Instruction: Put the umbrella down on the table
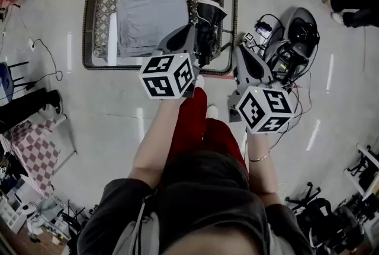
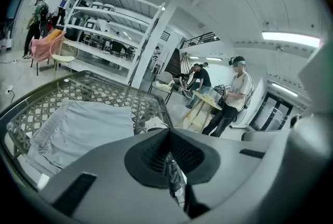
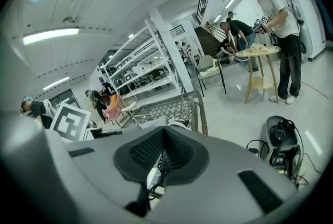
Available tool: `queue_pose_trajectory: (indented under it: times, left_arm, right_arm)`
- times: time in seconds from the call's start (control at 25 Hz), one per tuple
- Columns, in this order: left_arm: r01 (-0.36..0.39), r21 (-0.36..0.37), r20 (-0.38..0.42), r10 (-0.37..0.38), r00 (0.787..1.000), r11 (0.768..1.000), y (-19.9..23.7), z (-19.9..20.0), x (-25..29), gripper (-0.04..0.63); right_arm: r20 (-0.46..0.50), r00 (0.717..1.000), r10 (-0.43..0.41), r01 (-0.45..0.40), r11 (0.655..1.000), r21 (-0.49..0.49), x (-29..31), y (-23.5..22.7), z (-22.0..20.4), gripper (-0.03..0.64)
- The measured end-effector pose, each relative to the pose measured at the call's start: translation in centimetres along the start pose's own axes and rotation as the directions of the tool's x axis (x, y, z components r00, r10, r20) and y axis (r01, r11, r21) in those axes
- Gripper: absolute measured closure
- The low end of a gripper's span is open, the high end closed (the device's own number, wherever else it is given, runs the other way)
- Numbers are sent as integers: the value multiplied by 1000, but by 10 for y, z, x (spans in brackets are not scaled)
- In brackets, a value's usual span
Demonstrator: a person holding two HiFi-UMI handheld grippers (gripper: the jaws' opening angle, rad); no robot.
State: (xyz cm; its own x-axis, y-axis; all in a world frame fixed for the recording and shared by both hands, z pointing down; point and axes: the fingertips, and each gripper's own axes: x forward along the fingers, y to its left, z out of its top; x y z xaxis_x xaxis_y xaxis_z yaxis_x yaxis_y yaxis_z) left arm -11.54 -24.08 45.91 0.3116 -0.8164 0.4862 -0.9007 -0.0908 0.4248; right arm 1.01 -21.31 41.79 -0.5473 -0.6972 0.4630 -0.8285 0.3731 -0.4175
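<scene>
- The umbrella (image 1: 208, 26), black and folded, lies on the table (image 1: 89, 11) along its right-hand side, with its lower end near the front rim.
- The left gripper (image 1: 189, 35) hangs over that same corner, its tips just to the left of the umbrella. Its jaws are pressed together with nothing between them; the left gripper view shows dark umbrella fabric only through the gap beneath them.
- The right gripper (image 1: 244, 52) is off the table to the right, over the floor and apart from the umbrella. Its jaws are also closed on nothing.
- The table has a lattice top inside a raised woven rim. It carries a folded grey cloth (image 1: 151, 17) in the middle, with the umbrella just beside the cloth's right edge.
- Loose cables (image 1: 302, 94) lie on the floor under the right gripper.
</scene>
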Motion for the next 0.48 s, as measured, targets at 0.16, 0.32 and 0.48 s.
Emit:
queue_pose_trajectory:
  times: [0.16, 0.32, 0.48]
  left_arm:
    - [14, 10, 40, -14, 999, 1000, -7, 11, -19, 583]
    - [21, 33, 73, -23, 997, 999, -15, 19, -37, 583]
    - [19, 58, 101, -25, 995, 998, -23, 24, -54, 583]
  right_arm:
    - [18, 1000, 16, -16, 1000, -16, -8, 8, 6, 598]
    - [36, 999, 34, -33, 999, -37, -16, 16, 12, 598]
    - [55, 997, 52, -50, 997, -51, -26, 27, 16, 598]
